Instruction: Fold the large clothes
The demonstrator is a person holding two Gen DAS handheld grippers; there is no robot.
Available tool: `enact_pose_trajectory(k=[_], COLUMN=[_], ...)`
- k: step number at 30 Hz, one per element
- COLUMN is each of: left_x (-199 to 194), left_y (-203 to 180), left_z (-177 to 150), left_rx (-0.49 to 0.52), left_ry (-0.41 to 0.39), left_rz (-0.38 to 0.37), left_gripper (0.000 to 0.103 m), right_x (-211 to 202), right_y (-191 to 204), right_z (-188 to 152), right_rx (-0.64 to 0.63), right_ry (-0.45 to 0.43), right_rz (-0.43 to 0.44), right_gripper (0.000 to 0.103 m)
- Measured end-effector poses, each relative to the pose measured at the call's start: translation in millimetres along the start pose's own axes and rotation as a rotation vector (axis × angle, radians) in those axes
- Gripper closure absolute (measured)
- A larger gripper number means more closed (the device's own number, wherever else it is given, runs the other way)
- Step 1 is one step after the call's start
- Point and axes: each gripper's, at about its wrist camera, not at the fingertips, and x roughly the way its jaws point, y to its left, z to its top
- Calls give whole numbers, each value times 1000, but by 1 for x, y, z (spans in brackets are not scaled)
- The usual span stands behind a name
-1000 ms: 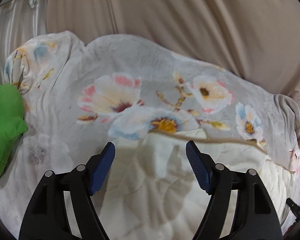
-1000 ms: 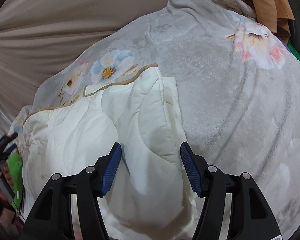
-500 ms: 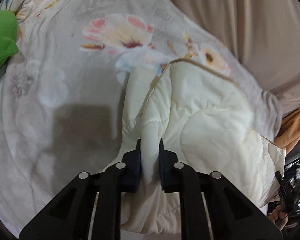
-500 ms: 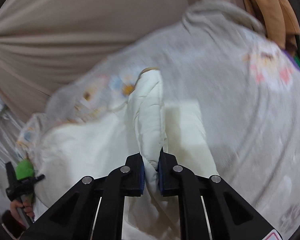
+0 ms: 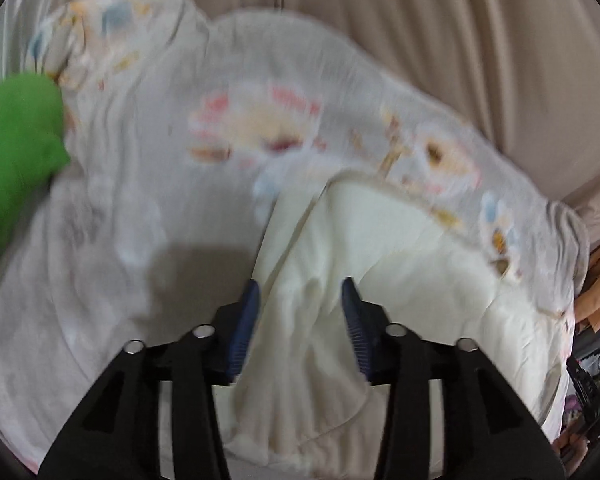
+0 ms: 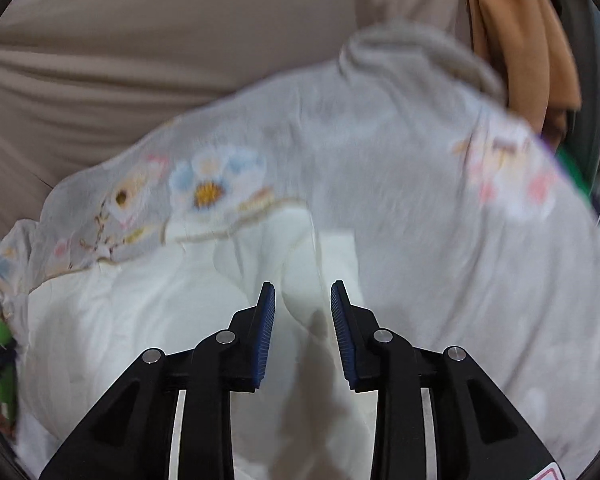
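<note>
Cream quilt (image 5: 400, 264) lies on the floral blanket (image 5: 140, 184), right of a green cloth (image 5: 16, 148). Left gripper (image 5: 300, 300) and right gripper (image 6: 303, 300) have just been opening, jaws spread, quilt folds loose between them.

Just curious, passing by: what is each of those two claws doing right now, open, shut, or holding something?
Left gripper: open, jaws just opening; cream quilt fold between them, not pinched.
Right gripper: open, jaws just opening; the quilt fold lies loose between them.
</note>
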Motion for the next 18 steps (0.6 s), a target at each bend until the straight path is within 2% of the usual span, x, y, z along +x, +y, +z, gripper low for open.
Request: enact_pose_trajectory(k=[1, 3, 5, 8, 9, 11, 13, 14, 15, 16, 18], left_x=[-3, 2, 18, 63, 79, 96, 106, 107, 108, 109, 112], left_y=[-8, -30, -55, -95, -108, -120, -121, -116, -109, -102, -87], left_z=[6, 17, 16, -2, -12, -22, -29, -28, -26, -23, -14], left_rx=[23, 73, 120, 237, 276, 326, 385, 393, 395, 394, 386], left_ry=[-22, -30, -18, 53, 84, 86, 57, 49, 44, 41, 28], left_rz=[-7, -35, -60, -74, -60, -33, 5, 11, 15, 21, 62], left_gripper=[56, 56, 56, 56, 56, 56, 54, 54, 54, 54, 54], right_x=[-8, -10, 1, 27, 36, 60, 70, 74, 76, 79, 84], right_y=[9, 37, 81, 147, 162, 175, 159, 140, 119, 90, 43], right_z=[3, 8, 4, -22, -31, -47, -46, -38, -31, -22, -12], right_rx=[-22, -81, -163, -326, -371, -440, -414, -374, -329, -270, -163], right_ry=[-24, -24, 24, 114, 146, 198, 197, 185, 171, 154, 143], right_rz=[9, 84, 192, 333, 354, 344, 334, 302, 260, 194, 113], right_gripper=[73, 73, 73, 73, 76, 83, 87, 93, 97, 97, 103])
